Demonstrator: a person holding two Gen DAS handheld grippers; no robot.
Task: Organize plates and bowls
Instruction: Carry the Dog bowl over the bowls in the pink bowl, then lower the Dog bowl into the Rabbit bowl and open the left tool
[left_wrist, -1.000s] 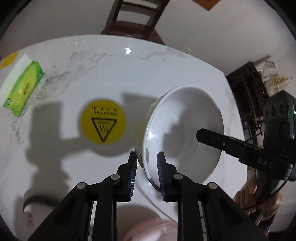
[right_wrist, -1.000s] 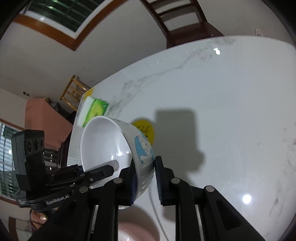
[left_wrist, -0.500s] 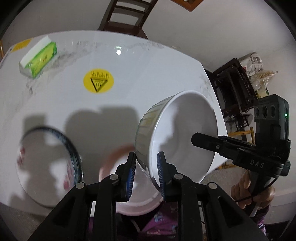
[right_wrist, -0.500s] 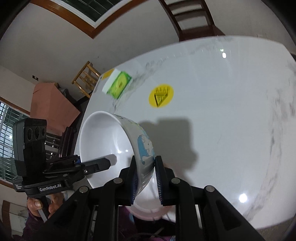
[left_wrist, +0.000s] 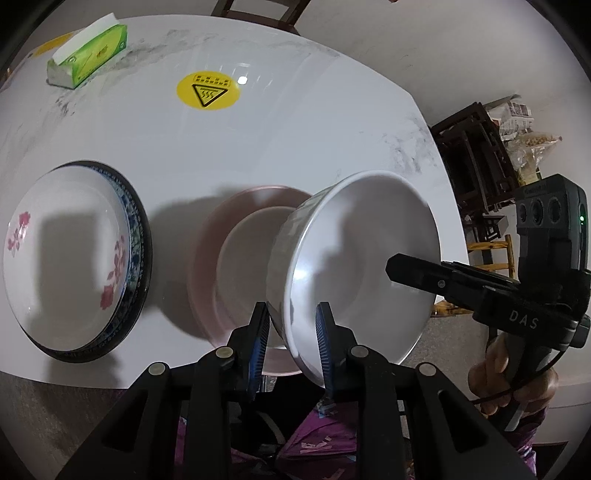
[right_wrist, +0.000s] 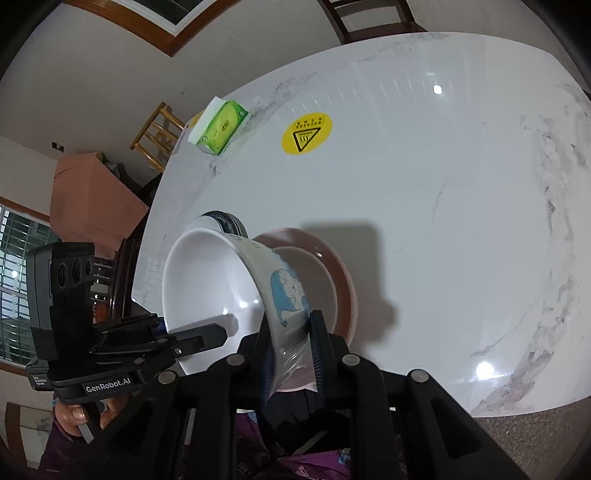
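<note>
Both grippers, left gripper (left_wrist: 291, 341) and right gripper (right_wrist: 291, 356), point steeply down, each pinching the rim of the tilted white bowl (left_wrist: 354, 266). A pink plate (left_wrist: 236, 258) lies behind it at centre; a flowered dish (left_wrist: 62, 254) sits at left

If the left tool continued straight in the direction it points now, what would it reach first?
Probably the pink plate on the table. The left tool already grips the white bowl by its rim, just above that plate; depth is uncertain.
</note>
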